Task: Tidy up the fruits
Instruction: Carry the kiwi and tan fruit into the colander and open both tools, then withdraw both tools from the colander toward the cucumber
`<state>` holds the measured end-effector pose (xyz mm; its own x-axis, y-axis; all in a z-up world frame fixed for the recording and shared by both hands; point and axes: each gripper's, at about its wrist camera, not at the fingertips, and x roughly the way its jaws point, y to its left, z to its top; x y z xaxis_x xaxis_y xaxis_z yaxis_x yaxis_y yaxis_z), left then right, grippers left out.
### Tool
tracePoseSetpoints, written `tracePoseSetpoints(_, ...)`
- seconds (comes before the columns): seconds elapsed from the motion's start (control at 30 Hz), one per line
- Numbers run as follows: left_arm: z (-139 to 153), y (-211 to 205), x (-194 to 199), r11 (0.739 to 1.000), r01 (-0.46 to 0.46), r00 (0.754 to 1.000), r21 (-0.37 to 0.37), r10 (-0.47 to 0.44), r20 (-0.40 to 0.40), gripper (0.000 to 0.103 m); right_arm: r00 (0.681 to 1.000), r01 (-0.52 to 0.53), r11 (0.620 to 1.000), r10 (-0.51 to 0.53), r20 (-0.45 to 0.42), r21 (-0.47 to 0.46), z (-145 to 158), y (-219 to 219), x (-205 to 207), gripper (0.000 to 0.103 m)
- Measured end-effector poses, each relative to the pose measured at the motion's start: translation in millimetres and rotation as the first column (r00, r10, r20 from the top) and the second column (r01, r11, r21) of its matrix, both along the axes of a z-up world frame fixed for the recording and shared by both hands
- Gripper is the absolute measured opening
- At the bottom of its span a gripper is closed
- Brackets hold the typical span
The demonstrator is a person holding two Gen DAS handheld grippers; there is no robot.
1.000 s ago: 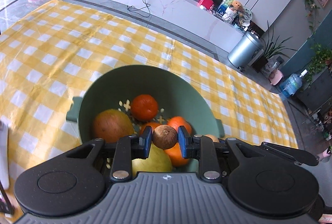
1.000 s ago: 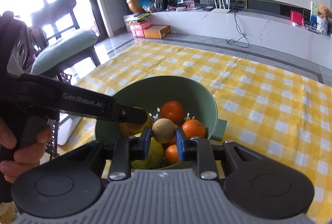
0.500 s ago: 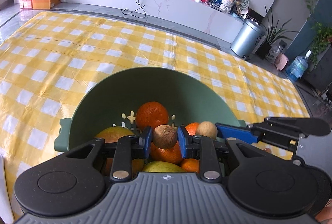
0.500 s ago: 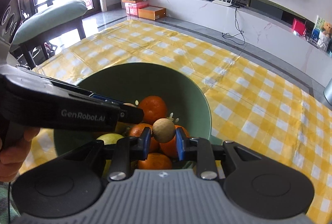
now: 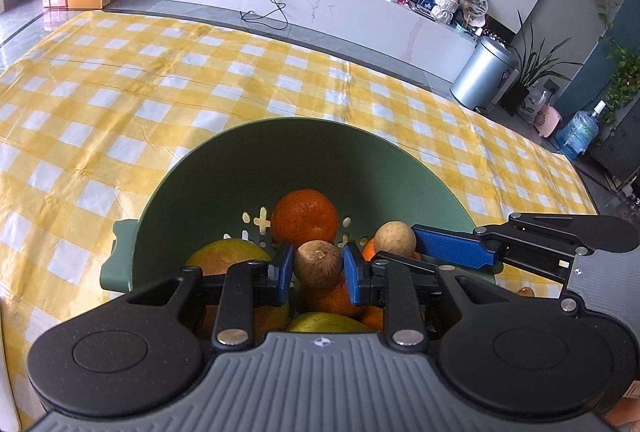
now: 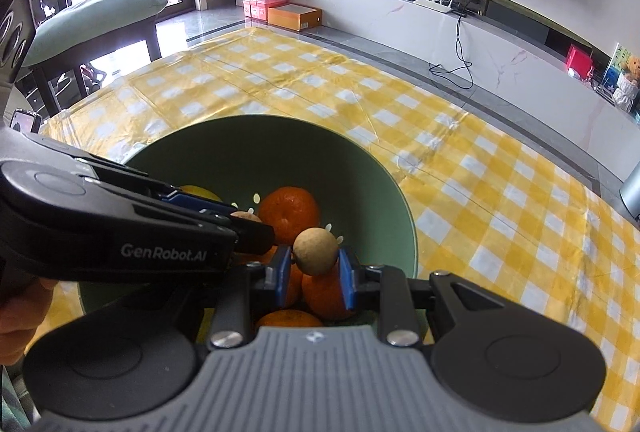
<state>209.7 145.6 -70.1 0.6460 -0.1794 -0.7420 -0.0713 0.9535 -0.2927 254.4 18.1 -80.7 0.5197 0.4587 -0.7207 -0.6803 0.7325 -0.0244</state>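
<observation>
While the yellow checked cloth (image 5: 120, 80) spreads wide under everything, the green colander bowl (image 5: 248, 168) sits near, its holed floor piled with a mango (image 5: 228, 252), a pear (image 5: 328, 322) and tangerines (image 5: 304, 218). Left gripper (image 5: 318, 269) pinches a brown longan (image 5: 318, 264) over the pile's near side. Right gripper (image 6: 314, 257) pinches a paler longan (image 6: 315, 251) just right of it, tips close together. Risks, judged: both round fruits are held only at their sides and could squirt out; releasing together onto the sloped heap may send one rolling over the rim; the fingers may knock each other.
</observation>
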Motion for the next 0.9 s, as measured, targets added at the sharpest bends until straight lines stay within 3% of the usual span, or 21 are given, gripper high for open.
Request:
tracePoseSetpoints(0.23,1.3,1.5,-3.1,1.0,-0.007,1.0,-0.02,0.007,0.009,0.031,1.0,0.008,1.0,-0.008,0.011,-0.003,1.2,-0.2,-2.1,0.023)
tracePoseSetpoints(0.53,16.7,-1.3,-16.5,1.0,-0.024,0.994,-0.008,0.024,0.105,0.053,0.999,0.028,1.0,-0.028,0.025,0.004,7.3,-8.1,-8.4,0.024)
tracePoseSetpoints(0.63,22.7,-6.4,-22.3,1.0,-0.019,0.99,0.02,0.016,0.137,0.061,0.999,0.033,0.999,-0.034,0.04,0.012,12.9,-11.2,-13.1,0.034)
tracePoseSetpoints(0.7,26.4,-10.2,-26.8,0.999,-0.019,0.987,0.041,0.012,0.157,0.067,0.998,0.035,0.999,-0.036,0.049,0.016,16.4,-14.0,-17.0,0.034)
tracePoseSetpoints(0.9,40.7,-20.7,-42.9,0.997,-0.018,0.978,0.072,0.003,0.207,0.07,0.995,0.058,0.998,-0.061,0.082,0.04,27.2,-29.5,-33.5,0.042)
